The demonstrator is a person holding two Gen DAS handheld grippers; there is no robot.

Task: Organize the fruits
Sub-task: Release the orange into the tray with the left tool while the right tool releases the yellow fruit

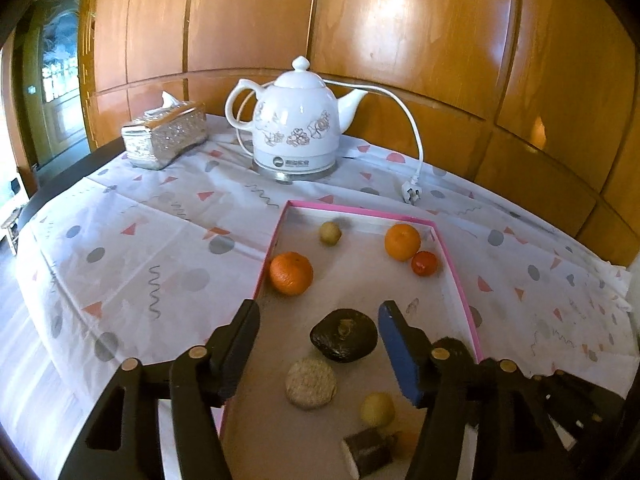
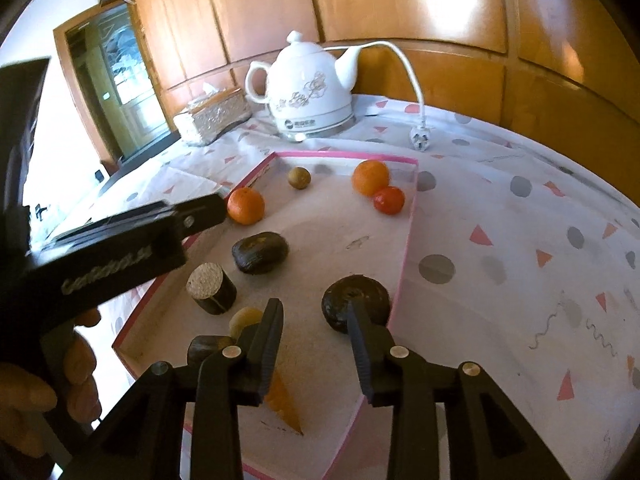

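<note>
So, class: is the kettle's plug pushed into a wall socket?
No, the plug lies loose on the tablecloth beside the kettle.

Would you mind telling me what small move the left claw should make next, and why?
Probably lower the left claw and close it on the dark oval fruit. Its fingers are wide open and empty, and that fruit lies loose on the floor of the pink-rimmed shallow box, directly between them in the left wrist view. The right claw is also open and empty.

Glossy ceramic kettle (image 1: 294, 128), matt patterned cloth (image 1: 132, 248), polished wood panelling (image 1: 400, 40).
</note>
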